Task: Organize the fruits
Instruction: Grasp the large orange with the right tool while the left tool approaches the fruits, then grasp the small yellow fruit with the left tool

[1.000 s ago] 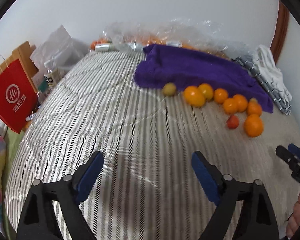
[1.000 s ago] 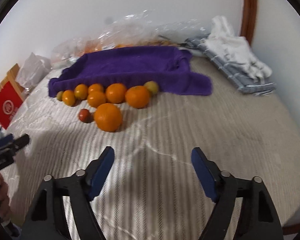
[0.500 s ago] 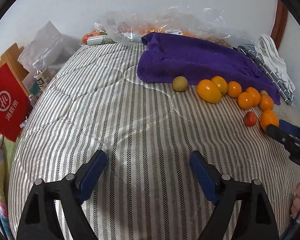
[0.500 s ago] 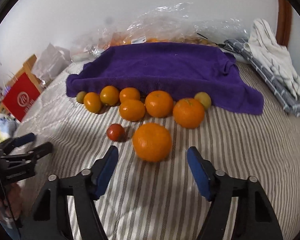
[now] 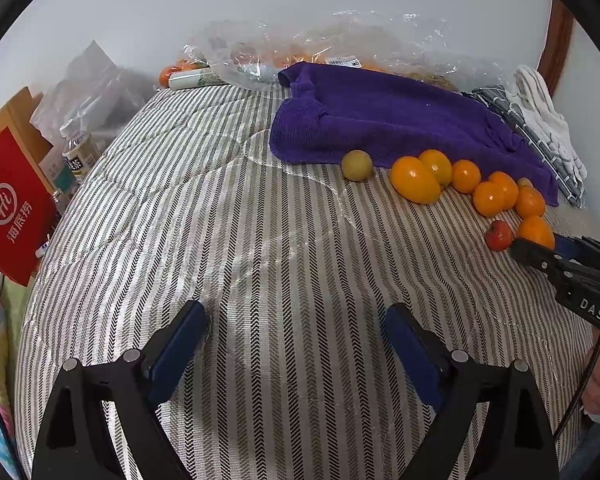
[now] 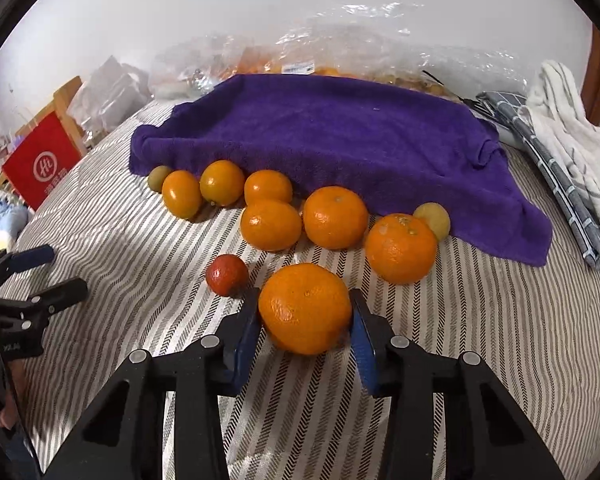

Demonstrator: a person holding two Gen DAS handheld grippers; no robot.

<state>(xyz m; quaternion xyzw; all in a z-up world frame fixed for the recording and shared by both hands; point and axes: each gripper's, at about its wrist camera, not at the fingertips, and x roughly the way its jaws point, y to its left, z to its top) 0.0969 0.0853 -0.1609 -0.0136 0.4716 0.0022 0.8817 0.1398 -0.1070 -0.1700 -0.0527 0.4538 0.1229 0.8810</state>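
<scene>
I am closing the right gripper [image 6: 306, 322] on the front orange [image 6: 305, 308]. Its jaws have just been closing, and the orange is sitting between the blue pads [image 6: 247, 334], which are meeting its left and right sides. I am judging this a grasp in place, with the fruit not yet lifted off the bedcover [image 6: 480, 340].

The left gripper [image 5: 296, 354] is hanging released over bare striped cover, well apart from the fruit, with nothing between its jaws.

Location of the work: the orange is lying on the bedcover, nearest the right gripper. A small red fruit [image 6: 227, 274] is sitting just beside it on the left. The other oranges [image 6: 335, 217] are lining the front edge of the purple towel [image 6: 340, 136], with one greenish fruit [image 6: 433, 220] at the right end of the row and another at the left end.

Handling notes, as I am judging them:
- The orange is looking round, firm and moderately heavy, with a dimpled, slightly glossy peel.
- A round body is prone to rolling out forward if pinched ahead of its widest line. I am keeping the pads across its middle.
- The peel is likely giving a little under pressure; I am squeezing only enough to hold, to avoid bruising.
- The soft cover is offering little support.
- The red fruit is close to the left pad; I am watching for a nudge.
</scene>
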